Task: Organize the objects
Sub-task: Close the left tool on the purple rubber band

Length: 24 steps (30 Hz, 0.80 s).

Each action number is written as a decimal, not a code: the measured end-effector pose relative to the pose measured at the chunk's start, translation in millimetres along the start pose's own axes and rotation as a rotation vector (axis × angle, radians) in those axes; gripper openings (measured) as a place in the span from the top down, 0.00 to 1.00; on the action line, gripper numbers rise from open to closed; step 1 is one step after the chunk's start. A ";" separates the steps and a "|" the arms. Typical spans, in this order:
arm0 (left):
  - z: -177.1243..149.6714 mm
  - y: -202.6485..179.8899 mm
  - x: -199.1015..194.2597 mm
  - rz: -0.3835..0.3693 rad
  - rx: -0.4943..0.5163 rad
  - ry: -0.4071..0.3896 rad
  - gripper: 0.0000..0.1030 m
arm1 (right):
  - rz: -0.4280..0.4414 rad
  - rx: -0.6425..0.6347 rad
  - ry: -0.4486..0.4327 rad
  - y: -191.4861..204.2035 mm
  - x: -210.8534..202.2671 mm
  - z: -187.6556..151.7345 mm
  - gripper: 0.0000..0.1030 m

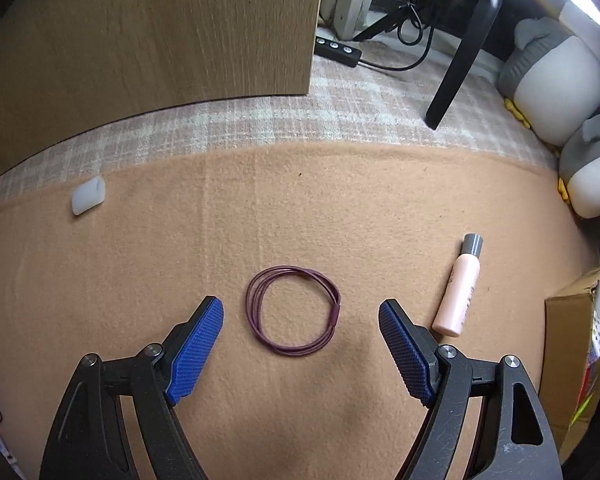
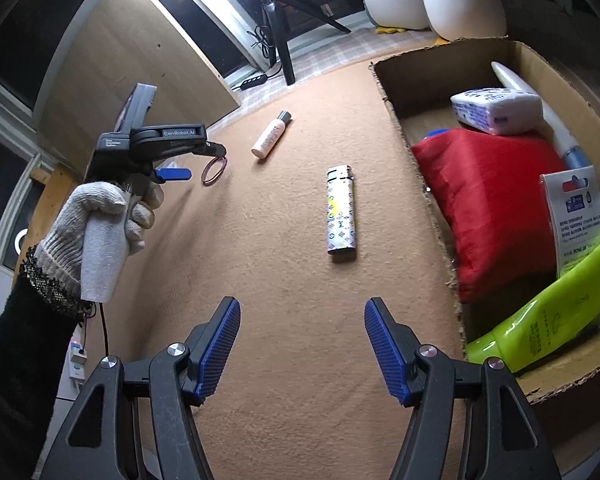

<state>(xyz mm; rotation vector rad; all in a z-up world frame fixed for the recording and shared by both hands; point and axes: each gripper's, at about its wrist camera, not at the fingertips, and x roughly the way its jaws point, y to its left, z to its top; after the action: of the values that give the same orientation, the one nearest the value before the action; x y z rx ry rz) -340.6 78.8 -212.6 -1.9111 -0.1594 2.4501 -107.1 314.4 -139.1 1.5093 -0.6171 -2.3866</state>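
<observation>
A purple hair-tie ring lies flat on the tan blanket. My left gripper hangs open just above it, its blue pads on either side and apart from it. From the right wrist, that left gripper shows in a gloved hand by the ring. A pink bottle lies to the ring's right. A patterned lighter lies ahead of my right gripper, which is open with nothing between its fingers.
A cardboard box at the right holds a red pouch, a tissue pack, a green tube and more. A small white cylinder lies far left. A wooden cabinet, tripod leg, power strip and plush toys stand beyond the blanket.
</observation>
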 end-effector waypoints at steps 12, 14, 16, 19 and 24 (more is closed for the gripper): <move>1.3 -4.7 10.5 0.036 0.002 0.007 0.47 | 0.022 0.009 0.000 -7.2 -4.6 1.3 0.41; 1.1 -5.2 9.4 0.045 0.008 -0.001 0.55 | 0.021 0.013 -0.002 -8.4 -5.5 1.8 0.41; 1.2 -4.9 8.7 0.045 0.005 -0.003 0.58 | 0.019 0.017 -0.003 -10.2 -5.7 2.9 0.41; 0.7 -5.5 7.4 0.043 0.007 -0.012 0.66 | 0.016 0.018 -0.004 -10.5 -7.0 2.8 0.41; -4.6 -8.6 6.9 0.051 0.020 -0.034 0.93 | 0.010 0.014 -0.003 -9.7 -6.7 3.5 0.41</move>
<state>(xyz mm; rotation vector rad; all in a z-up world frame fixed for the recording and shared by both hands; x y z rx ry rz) -338.1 88.3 -219.5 -1.8899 -0.0880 2.5070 -107.3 326.6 -137.1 1.5049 -0.6421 -2.3827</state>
